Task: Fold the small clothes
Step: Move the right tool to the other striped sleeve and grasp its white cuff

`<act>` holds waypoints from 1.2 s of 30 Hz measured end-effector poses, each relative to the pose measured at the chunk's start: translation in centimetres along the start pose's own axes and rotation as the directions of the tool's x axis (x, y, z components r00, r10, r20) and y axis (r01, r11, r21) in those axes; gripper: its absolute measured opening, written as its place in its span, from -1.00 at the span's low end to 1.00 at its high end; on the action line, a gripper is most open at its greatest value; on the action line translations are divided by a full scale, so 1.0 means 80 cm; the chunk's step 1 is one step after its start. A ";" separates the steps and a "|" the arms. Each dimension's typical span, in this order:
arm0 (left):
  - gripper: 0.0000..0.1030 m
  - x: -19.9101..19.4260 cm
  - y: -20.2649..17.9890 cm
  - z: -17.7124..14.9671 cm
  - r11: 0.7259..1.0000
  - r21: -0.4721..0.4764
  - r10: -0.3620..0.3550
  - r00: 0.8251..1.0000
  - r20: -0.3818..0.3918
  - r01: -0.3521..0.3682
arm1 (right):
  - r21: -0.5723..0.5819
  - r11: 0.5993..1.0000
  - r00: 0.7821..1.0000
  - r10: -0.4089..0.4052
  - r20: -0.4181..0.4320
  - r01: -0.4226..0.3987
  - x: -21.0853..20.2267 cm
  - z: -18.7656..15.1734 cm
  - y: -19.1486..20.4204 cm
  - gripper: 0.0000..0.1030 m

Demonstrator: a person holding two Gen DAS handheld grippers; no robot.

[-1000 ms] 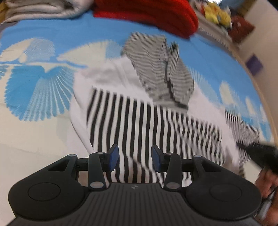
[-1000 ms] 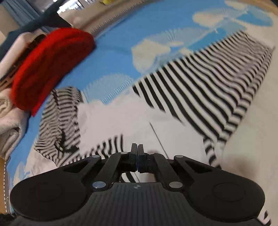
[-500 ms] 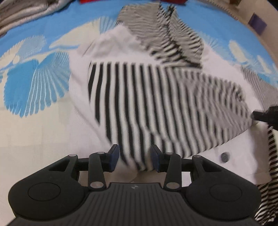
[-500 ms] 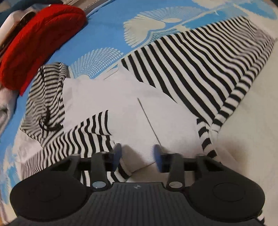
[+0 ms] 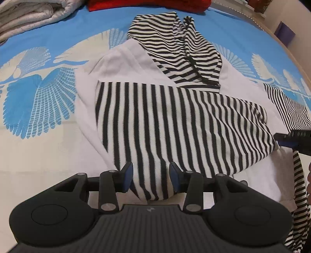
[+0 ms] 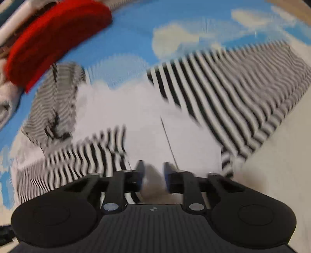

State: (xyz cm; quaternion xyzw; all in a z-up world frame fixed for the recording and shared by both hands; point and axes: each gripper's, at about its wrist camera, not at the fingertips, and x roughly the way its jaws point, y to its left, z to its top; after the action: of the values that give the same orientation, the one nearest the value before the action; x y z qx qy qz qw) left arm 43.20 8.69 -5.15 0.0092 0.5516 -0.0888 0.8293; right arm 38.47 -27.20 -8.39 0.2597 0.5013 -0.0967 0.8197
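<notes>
A small hooded top lies on the bed, with a white body (image 5: 124, 64), a striped hood (image 5: 175, 44) and striped sleeves. One striped sleeve (image 5: 175, 120) is folded across the body. Its near end lies between the fingers of my left gripper (image 5: 151, 175), which is open, its pads not pressing. The tip of my right gripper (image 5: 289, 138) shows at that sleeve's right edge. The right wrist view is blurred. There my right gripper (image 6: 153, 167) hangs over the white body (image 6: 126, 109) with its jaws opening and pale cloth showing between them. The other sleeve (image 6: 87, 155) lies to its left.
A blue and white patterned bedcover (image 5: 38, 93) lies under the top. Behind it sit a red folded blanket (image 6: 54, 39) and a pale folded quilt (image 5: 29, 15). The bed's wooden edge (image 5: 287, 48) curves along the right.
My right gripper's jaws were shut a second ago and now stand apart. The left wrist view has tipped down and come closer to the folded sleeve.
</notes>
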 end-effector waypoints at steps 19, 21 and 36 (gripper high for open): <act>-0.13 0.025 -0.022 -0.004 0.998 0.028 -0.058 0.998 -0.036 0.059 | 0.010 0.999 0.988 0.044 0.148 -0.046 -0.023 0.029 -0.022 -0.94; -0.13 0.044 -0.024 -0.011 0.999 0.028 -0.041 0.995 -0.089 0.044 | -0.002 0.995 0.991 0.098 0.093 -0.098 -0.014 0.027 -0.028 -0.75; 0.36 -0.049 -0.090 0.015 0.991 0.131 -0.026 0.965 0.261 -0.008 | 0.089 0.995 0.976 0.028 0.216 -0.048 -0.078 0.110 -0.145 -0.28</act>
State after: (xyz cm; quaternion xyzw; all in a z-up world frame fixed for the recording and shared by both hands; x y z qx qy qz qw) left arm 41.67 1.98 -0.49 0.0494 0.4303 -0.1290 0.8920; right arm 37.38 -42.26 -3.61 0.2956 0.3996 -0.1320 0.8576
